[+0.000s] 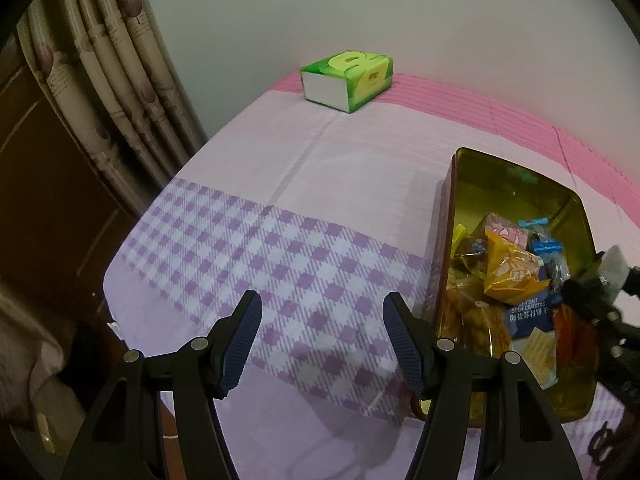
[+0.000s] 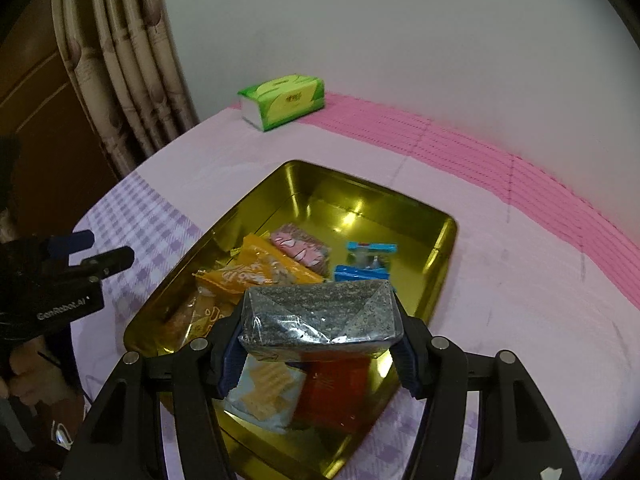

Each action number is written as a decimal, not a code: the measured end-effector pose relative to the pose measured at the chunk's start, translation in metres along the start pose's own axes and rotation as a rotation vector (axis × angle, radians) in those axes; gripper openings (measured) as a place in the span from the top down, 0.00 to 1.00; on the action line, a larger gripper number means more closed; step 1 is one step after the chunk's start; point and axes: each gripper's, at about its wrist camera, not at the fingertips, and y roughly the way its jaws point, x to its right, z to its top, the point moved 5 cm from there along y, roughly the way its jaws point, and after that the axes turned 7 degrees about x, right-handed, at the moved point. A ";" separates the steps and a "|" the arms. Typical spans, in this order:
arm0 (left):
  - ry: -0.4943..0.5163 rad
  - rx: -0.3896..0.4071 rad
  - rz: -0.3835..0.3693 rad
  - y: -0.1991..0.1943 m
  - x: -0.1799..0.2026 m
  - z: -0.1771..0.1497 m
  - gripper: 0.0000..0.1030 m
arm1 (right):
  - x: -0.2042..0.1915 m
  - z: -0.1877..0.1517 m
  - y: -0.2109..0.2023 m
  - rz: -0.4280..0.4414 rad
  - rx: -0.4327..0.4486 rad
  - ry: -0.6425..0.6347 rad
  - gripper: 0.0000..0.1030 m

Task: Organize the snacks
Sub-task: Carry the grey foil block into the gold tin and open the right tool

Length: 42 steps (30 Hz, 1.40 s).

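A gold metal tin [image 2: 436,240] sits on the pink and purple cloth and holds several snack packets: an orange packet [image 2: 264,268], a pink one [image 2: 300,248], blue ones [image 2: 370,250], a cracker pack [image 2: 264,396] and a red pack [image 2: 336,392]. My right gripper [image 2: 320,344] is shut on a dark speckled clear-wrapped snack block [image 2: 320,312], held above the tin's near end. My left gripper [image 1: 322,344] is open and empty over the checked cloth, left of the tin [image 1: 520,184]. The right gripper [image 1: 600,292] also shows in the left wrist view.
A green tissue pack [image 2: 284,98] lies at the far edge of the table by the white wall. A patterned curtain [image 2: 124,64] hangs at the left. The table's left edge [image 1: 132,232] drops to a dark wooden floor. The left gripper [image 2: 80,264] shows at left.
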 end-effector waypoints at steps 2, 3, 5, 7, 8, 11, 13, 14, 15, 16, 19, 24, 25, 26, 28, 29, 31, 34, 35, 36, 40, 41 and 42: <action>-0.004 -0.002 0.001 0.000 0.000 0.000 0.38 | -0.004 -0.002 0.006 0.003 -0.010 -0.005 0.44; -0.005 -0.003 0.001 0.000 -0.001 0.000 0.38 | -0.004 -0.003 0.008 0.003 -0.014 -0.006 0.44; -0.005 -0.004 0.001 0.000 -0.001 0.000 0.38 | -0.005 -0.005 0.012 0.002 -0.026 -0.010 0.44; -0.005 -0.004 0.001 0.000 -0.001 0.000 0.38 | -0.006 -0.008 0.014 -0.002 -0.033 -0.016 0.44; -0.005 -0.005 0.001 0.000 -0.001 0.000 0.38 | -0.005 -0.009 0.015 -0.005 -0.035 -0.018 0.44; -0.006 -0.004 0.002 0.000 -0.001 0.000 0.38 | -0.004 -0.012 0.021 -0.006 -0.051 -0.007 0.44; -0.006 -0.005 0.001 0.000 0.000 0.000 0.38 | -0.003 -0.014 0.025 -0.008 -0.059 0.000 0.44; -0.005 -0.005 0.002 0.000 0.000 0.000 0.38 | -0.003 -0.015 0.027 -0.011 -0.063 0.000 0.44; -0.005 -0.005 0.002 0.000 0.000 0.000 0.38 | -0.003 -0.016 0.028 -0.013 -0.066 -0.001 0.44; -0.006 -0.005 0.000 0.000 0.000 0.000 0.38 | -0.004 -0.017 0.029 -0.019 -0.065 -0.010 0.44; -0.001 -0.006 -0.001 0.001 0.001 -0.001 0.38 | -0.005 -0.017 0.032 -0.028 -0.063 -0.031 0.43; 0.002 -0.007 -0.003 0.001 0.002 -0.002 0.38 | -0.008 -0.016 0.036 -0.041 -0.064 -0.048 0.43; 0.002 -0.007 -0.004 0.002 0.003 -0.002 0.38 | -0.009 -0.016 0.037 -0.046 -0.063 -0.056 0.43; 0.004 -0.007 -0.004 0.002 0.003 -0.002 0.38 | -0.009 -0.017 0.038 -0.049 -0.063 -0.063 0.42; 0.005 -0.008 -0.003 0.001 0.003 -0.002 0.38 | -0.009 -0.016 0.038 -0.053 -0.063 -0.067 0.42; 0.004 -0.008 -0.004 0.001 0.004 -0.002 0.38 | -0.009 -0.016 0.038 -0.054 -0.062 -0.065 0.42; 0.006 -0.008 -0.010 0.001 0.005 -0.003 0.38 | -0.009 -0.015 0.038 -0.053 -0.062 -0.058 0.42; 0.023 -0.004 -0.016 -0.001 0.009 -0.003 0.38 | -0.010 -0.015 0.037 -0.051 -0.062 -0.052 0.41; 0.032 -0.001 -0.017 -0.003 0.011 -0.004 0.38 | -0.010 -0.015 0.036 -0.049 -0.062 -0.049 0.41; 0.039 0.001 -0.018 -0.004 0.012 -0.004 0.38 | -0.010 -0.015 0.036 -0.046 -0.062 -0.044 0.41; 0.059 0.008 -0.020 -0.009 0.016 -0.004 0.38 | -0.011 -0.013 0.031 -0.039 -0.053 -0.035 0.38; 0.062 0.009 -0.022 -0.011 0.016 -0.004 0.38 | -0.012 -0.012 0.028 -0.038 -0.047 -0.034 0.36; 0.064 0.009 -0.024 -0.012 0.016 -0.004 0.38 | -0.012 -0.012 0.027 -0.039 -0.043 -0.032 0.35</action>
